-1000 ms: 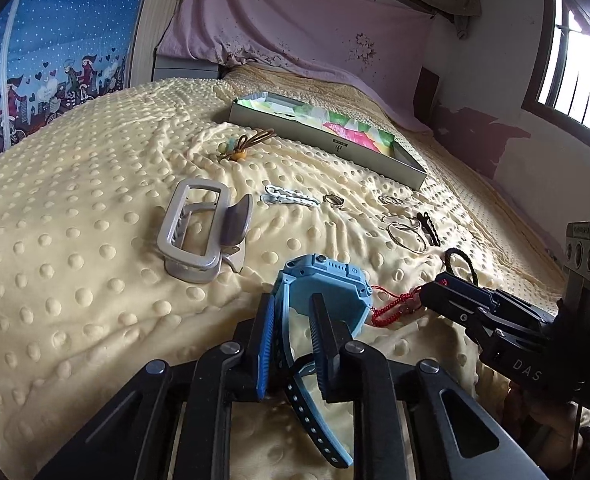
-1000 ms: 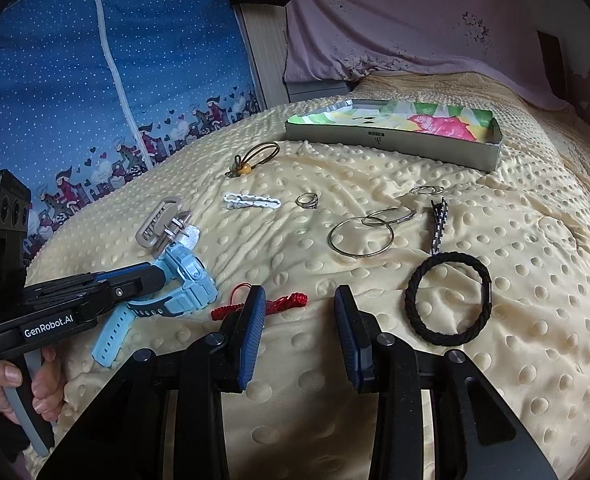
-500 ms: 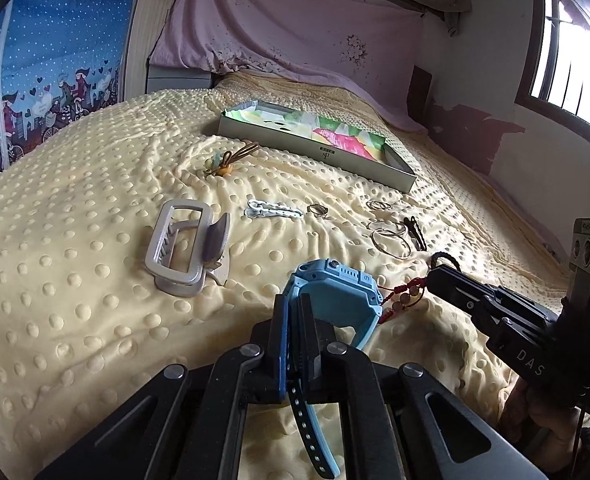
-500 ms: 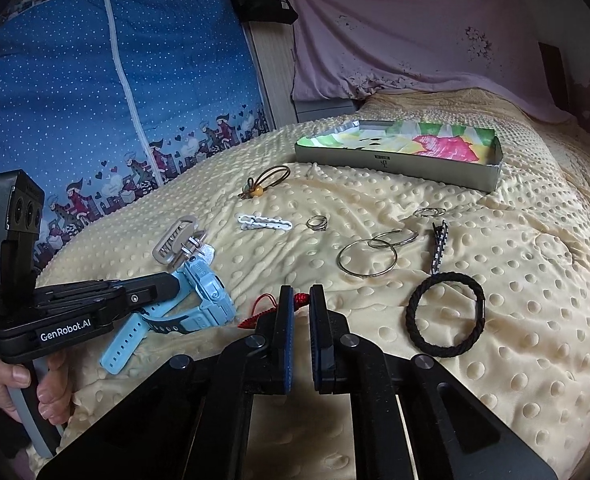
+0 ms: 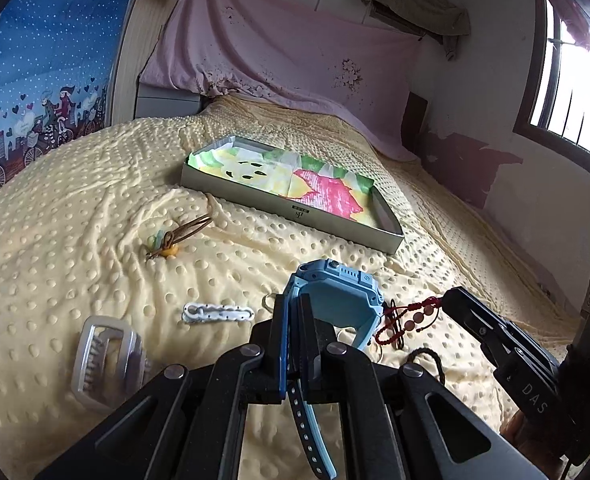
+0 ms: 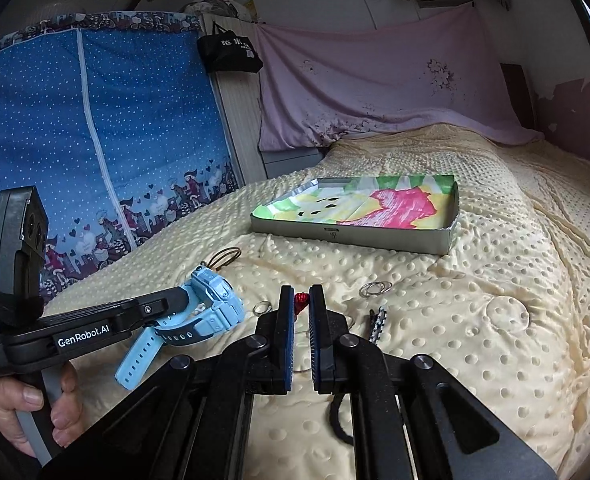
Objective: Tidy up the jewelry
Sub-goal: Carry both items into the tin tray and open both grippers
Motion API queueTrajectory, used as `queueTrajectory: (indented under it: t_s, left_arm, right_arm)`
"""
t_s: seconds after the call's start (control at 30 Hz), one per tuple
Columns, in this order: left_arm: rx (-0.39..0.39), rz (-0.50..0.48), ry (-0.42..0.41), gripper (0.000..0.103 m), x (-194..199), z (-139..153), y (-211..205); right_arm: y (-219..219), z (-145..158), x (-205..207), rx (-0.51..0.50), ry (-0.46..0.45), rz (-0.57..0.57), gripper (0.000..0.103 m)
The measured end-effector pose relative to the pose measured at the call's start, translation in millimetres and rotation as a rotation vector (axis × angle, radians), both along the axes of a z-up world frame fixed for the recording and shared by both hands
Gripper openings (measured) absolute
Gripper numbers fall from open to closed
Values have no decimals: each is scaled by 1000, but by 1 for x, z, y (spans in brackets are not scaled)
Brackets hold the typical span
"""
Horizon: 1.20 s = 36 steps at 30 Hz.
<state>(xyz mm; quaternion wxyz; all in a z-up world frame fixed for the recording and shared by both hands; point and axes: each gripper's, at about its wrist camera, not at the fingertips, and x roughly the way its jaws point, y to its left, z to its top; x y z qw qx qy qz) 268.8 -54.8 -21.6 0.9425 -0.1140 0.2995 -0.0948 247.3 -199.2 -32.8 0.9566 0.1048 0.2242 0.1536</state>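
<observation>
The left gripper (image 5: 294,312) pinches the blue watch (image 5: 337,300) by its strap; the right gripper (image 6: 301,308) pinches the red bracelet (image 5: 405,318), the tray (image 6: 351,236) ahead of both.

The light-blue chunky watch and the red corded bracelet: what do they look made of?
The light-blue chunky watch looks like matte moulded plastic, with a bendy, rubbery-looking strap punched with holes. The red corded bracelet looks like knotted cord strung with smooth, pinkish round beads, perhaps stone or glass; I cannot tell which.
</observation>
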Motion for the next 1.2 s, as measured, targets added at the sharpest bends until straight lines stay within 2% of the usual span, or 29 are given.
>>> queueTrajectory:
  t_s: [0.33,0.53,0.7,0.9,1.2]
  left_arm:
    - [-10,37,-20,4,104,1,-31]
    - [-20,54,-1,4,159,-3,-46]
    - [22,59,8,4,195,-6,-58]
    - [69,53,68,5,223,-16,-67]
    - [95,26,64,12,223,-16,-75]
  right_arm:
    - [-59,13,92,26,-39,-128,6]
    - [-74,4,152,35,-3,-167,6]
    - [-70,-10,193,10,44,-160,6]
    - [-66,-27,225,-1,130,-146,6]
    - [-59,-46,237,-38,199,-136,7]
